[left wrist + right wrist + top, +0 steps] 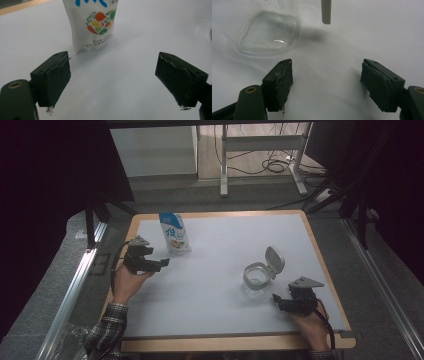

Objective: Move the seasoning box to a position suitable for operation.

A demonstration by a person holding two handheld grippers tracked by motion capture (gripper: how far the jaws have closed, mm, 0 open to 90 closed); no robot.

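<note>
A white pouch printed with blue characters and vegetables stands upright at the back left of the white table. My left gripper is held just in front of it and a little to its left, open and apart from it. In the left gripper view the pouch stands beyond the spread, empty jaws of my left gripper. A clear plastic jar with its grey flip lid raised stands at the right. My right gripper sits open just in front of it. The right gripper view shows the jar and lid edge beyond the empty right gripper.
The table has a wooden border. Metal rails run along both sides of it. Beyond the far edge stand a desk frame and floor cables. Dark curtains hang at left and right.
</note>
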